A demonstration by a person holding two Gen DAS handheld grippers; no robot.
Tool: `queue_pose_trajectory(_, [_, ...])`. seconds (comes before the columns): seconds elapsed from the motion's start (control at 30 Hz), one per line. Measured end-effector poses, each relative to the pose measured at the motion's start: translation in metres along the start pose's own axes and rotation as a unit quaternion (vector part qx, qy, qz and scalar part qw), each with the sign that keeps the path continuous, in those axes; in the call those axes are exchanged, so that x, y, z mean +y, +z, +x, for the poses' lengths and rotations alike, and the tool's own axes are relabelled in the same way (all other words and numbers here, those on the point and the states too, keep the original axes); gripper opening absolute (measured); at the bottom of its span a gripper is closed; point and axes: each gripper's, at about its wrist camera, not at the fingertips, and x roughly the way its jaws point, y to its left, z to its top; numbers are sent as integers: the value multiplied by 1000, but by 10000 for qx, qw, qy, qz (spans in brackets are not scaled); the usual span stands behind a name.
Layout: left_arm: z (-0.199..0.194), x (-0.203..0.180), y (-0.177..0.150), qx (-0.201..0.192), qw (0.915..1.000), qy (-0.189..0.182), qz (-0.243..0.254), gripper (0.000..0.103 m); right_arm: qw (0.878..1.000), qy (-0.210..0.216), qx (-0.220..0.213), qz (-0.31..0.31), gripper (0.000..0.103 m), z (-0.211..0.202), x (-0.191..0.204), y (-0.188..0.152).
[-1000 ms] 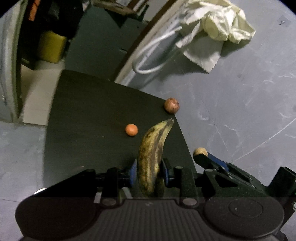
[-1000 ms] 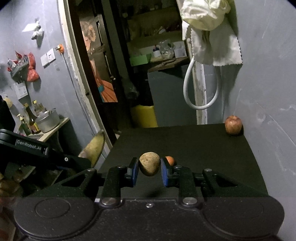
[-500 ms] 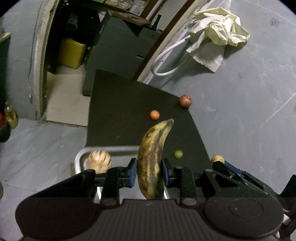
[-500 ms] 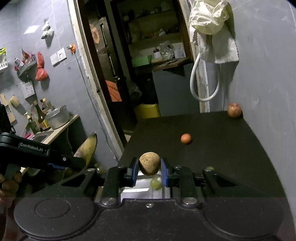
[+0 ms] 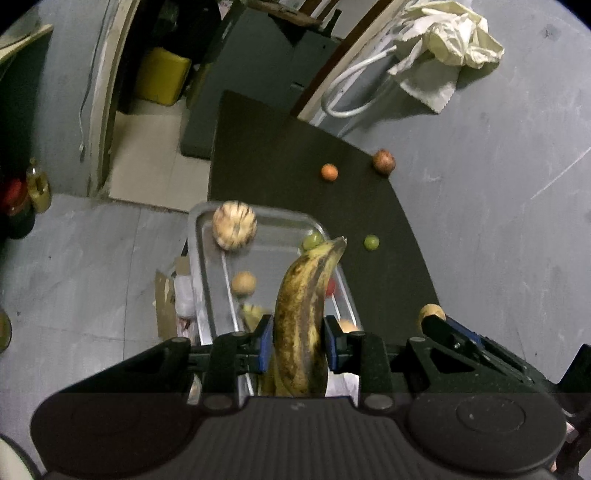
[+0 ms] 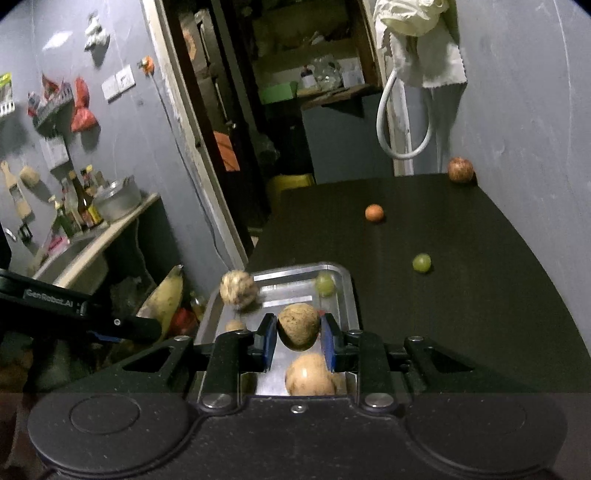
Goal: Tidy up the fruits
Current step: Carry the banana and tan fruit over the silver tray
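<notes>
My left gripper (image 5: pixel 295 347) is shut on a brown-spotted banana (image 5: pixel 303 317) and holds it above a metal tray (image 5: pixel 195 243). My right gripper (image 6: pixel 298 338) is shut on a round tan fruit (image 6: pixel 298 325) above the same tray (image 6: pixel 347 291). The tray holds a striped pale melon (image 5: pixel 234 229), a green grape (image 5: pixel 313 240), a tan fruit (image 5: pixel 243 283) and others. On the dark table (image 6: pixel 461 295) lie a green grape (image 6: pixel 421 263), a small orange fruit (image 6: pixel 374 213) and a reddish apple (image 6: pixel 460 170).
A grey wall (image 5: pixel 498 221) borders the table on the right, with a white cloth (image 5: pixel 450 33) and hose (image 6: pixel 402 122) hanging on it. To the left lie the floor (image 5: pixel 74 277), a doorway and a counter with bottles (image 6: pixel 79 206).
Both grippers have pulled back toward the near end of the table, still holding their fruit. The tray with its fruit has come into view under them.
</notes>
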Motion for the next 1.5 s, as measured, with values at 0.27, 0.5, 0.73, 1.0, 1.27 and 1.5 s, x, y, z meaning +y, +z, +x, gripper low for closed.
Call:
queue_pose_trajectory(0.27, [4,-2,-35,443,9987,-115,212,30,9984,-174,388,-381,28,-4,5,-36])
queue_pose_trajectory(0.5, [12,-6,-59,683,9972,-67,285,30,9967,-247,622,-451,28,-6,2,-59])
queue_pose_trajectory(0.73, [6,5,-67,418,9991,-16,81,30,9953,-125,808,-516,28,7,6,-66])
queue_pose_trajectory(1.0, [11,19,-58,277,9982,407,-351,31,9906,-36,985,-946,28,32,17,-62])
queue_pose_trajectory(1.27, [33,26,-52,399,9955,683,-518,31,9857,129,1186,-1193,28,54,23,-63])
queue_pose_trajectory(1.5, [50,20,-52,608,9953,622,-429,31,9838,-3,1265,-1272,28,60,20,-66])
